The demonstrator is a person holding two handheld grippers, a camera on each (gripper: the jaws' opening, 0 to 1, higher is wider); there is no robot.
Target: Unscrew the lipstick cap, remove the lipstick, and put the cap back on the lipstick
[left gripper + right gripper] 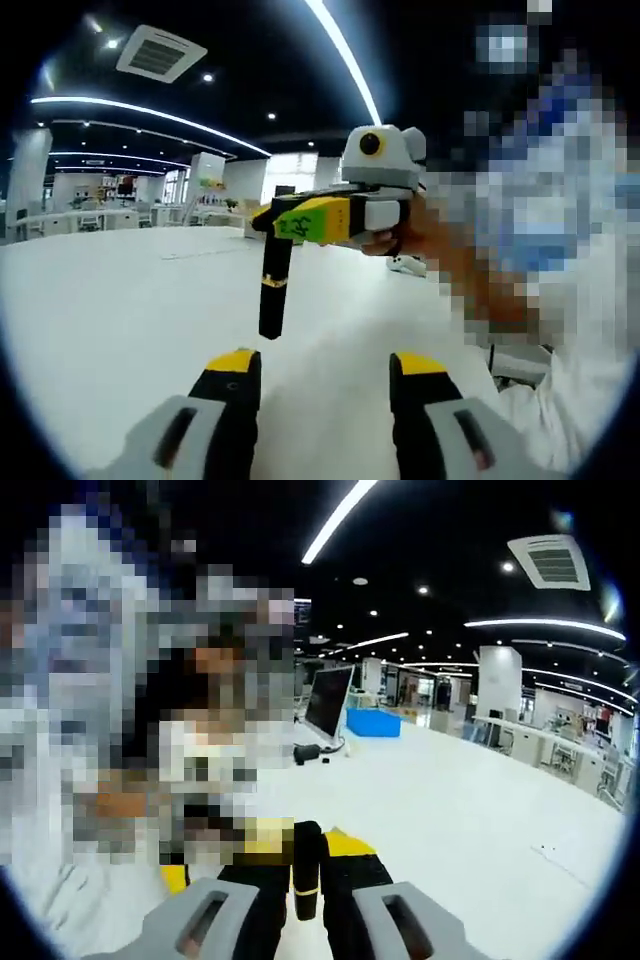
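Big open office hall, dark ceiling with long light strips and a square air vent, white bench spreading wide underneath. Rows of desks way off behind the bench, plus a monitor and a blue box sitting on it far beyond the lipstick in the right gripper view.

Lipstick up in the air, well above the bench, hanging roughly upright in the left gripper view: black tube with a thin gold band about midway. Top end clamped in the right tool, yellow-and-black jaws squeezed onto it from both sides, a hand wrapped around the tool's body just beside it. Same lipstick sticking up between the right tool's own jaws in the right gripper view, gold band there too, jaws tight against it.

Left tool low down below the lipstick, not touching it, jaws spread wide apart with nothing between them, only white bench behind the gap.
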